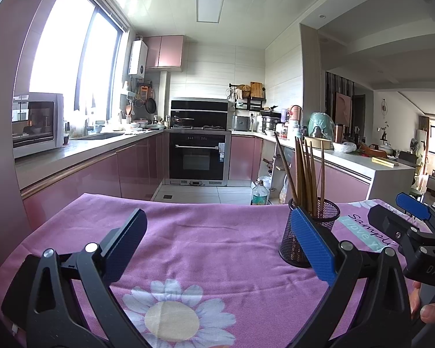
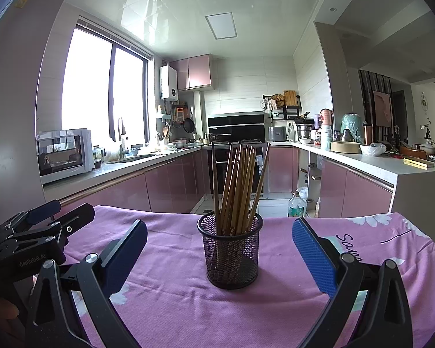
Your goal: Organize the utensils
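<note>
On the pink flowered cloth (image 2: pixel 188 304), straight ahead of the right gripper (image 2: pixel 220 249), stands a black mesh cup (image 2: pixel 229 253). It is upright, and a bundle of wooden chopsticks (image 2: pixel 237 191) stands in it, tips down, tops fanned a little apart.

Right gripper: jaws spread wide, nothing held. In the right wrist view the cup sits centred in the gap between the two fingers, clear of both pads, a little beyond the fingertips. Not touching.

Left gripper (image 1: pixel 217 246): jaws also wide open and empty. From the left wrist view the cup (image 1: pixel 310 232) lies off to the right, partly hidden behind the blue pad of the right-hand finger (image 1: pixel 313 243). It is not between the jaws. The chopsticks (image 1: pixel 307 174) rise above that finger.

Key relation: the long axis of the chopsticks is near vertical, leaning slightly outward, one stick on the left side apart from the rest. The cup's axis is vertical too.

Judgement: the right gripper is the better placed of the two, lined up head-on. The left would need to swing right first. No loose utensils show on the cloth in either view, so the sorting looks close to done, or the cup itself is the next thing to handle. Risk: mesh cup is top-heavy with the sticks; a sideways nudge could tip it.
</note>
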`<state>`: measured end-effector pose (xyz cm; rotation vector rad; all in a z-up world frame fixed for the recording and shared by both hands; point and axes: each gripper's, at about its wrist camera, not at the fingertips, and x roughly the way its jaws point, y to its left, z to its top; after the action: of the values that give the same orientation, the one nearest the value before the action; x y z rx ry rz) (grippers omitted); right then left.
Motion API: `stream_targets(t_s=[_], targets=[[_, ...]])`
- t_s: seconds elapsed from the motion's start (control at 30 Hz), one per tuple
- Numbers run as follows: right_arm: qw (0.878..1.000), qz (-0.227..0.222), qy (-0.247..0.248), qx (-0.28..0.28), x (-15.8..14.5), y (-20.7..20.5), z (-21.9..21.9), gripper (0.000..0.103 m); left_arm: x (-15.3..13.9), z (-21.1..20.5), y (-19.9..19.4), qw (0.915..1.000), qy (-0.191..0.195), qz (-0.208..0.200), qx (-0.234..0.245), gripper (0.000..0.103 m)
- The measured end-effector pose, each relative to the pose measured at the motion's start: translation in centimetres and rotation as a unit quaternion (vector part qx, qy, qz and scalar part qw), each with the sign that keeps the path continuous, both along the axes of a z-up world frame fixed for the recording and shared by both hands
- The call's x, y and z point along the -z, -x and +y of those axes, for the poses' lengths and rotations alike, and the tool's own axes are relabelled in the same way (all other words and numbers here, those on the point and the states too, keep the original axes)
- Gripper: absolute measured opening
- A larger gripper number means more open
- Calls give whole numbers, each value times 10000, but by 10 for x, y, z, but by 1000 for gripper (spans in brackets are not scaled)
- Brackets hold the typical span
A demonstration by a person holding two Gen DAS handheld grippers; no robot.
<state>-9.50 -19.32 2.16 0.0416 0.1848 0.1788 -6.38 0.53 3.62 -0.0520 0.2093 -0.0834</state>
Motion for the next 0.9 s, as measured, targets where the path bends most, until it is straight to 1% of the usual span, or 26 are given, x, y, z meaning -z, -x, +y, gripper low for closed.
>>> stream_targets(t_s=[0.9], targets=[[10000, 35, -42, -11, 2, -2, -5, 97, 1, -1, 3, 10000, -20, 14, 48, 98]])
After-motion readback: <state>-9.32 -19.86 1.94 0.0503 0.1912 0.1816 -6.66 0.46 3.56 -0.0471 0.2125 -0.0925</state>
